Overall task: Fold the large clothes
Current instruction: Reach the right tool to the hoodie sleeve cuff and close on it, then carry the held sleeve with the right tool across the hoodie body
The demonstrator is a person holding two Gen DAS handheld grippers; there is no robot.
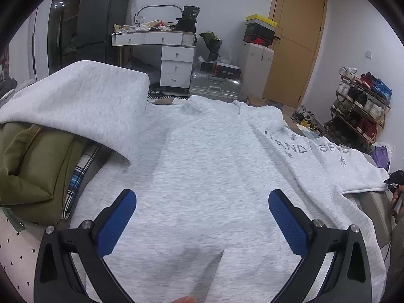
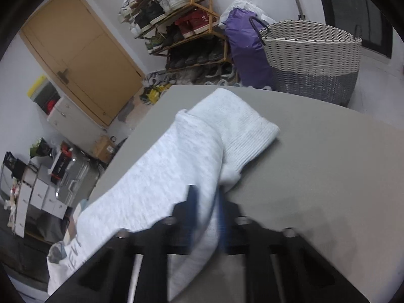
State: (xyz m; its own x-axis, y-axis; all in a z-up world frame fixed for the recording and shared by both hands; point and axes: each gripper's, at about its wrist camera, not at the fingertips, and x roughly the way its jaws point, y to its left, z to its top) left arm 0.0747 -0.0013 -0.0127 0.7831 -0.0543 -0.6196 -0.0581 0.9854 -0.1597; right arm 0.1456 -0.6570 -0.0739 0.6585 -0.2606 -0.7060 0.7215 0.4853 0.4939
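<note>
Right gripper (image 2: 205, 207) is clenched on the grey sweatshirt's sleeve (image 2: 176, 161) just short of its ribbed cuff (image 2: 242, 128), likely to draw it inward. Left gripper (image 1: 202, 224) hovers released over the sweatshirt's body (image 1: 207, 156), spread across the desk (image 2: 315, 156).
</note>
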